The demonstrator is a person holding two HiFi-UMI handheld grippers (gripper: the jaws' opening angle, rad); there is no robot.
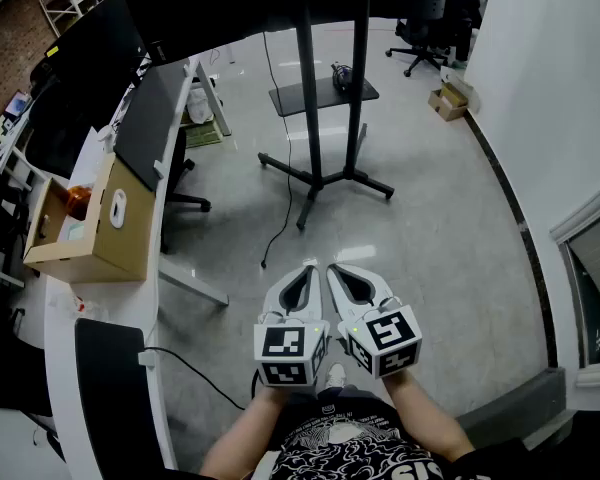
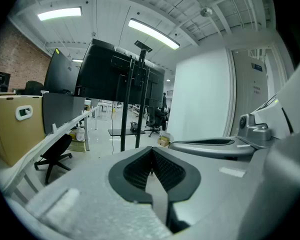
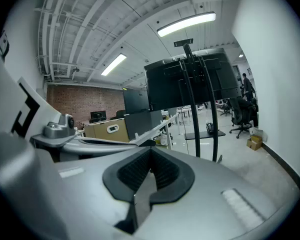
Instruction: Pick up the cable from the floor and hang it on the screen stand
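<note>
A thin black cable (image 1: pixel 284 224) trails down from behind the screen and lies on the grey floor, its free end left of the stand's base. The screen stand (image 1: pixel 310 118) has two black posts, a small shelf and spread feet; it also shows as the stand (image 2: pixel 130 109) and the stand (image 3: pixel 200 104) in the two gripper views. My left gripper (image 1: pixel 309 266) and right gripper (image 1: pixel 333 266) are held side by side near my body, level above the floor and pointing toward the stand. Both are shut with nothing between their jaws. The cable end lies just ahead and left of the left gripper.
A white desk (image 1: pixel 170 98) runs along the left with a dark monitor and an open cardboard box (image 1: pixel 90 230). A black office chair (image 1: pixel 183 186) stands beside it. A white wall (image 1: pixel 550 78) bounds the right side; a small box (image 1: pixel 447 99) sits at its foot.
</note>
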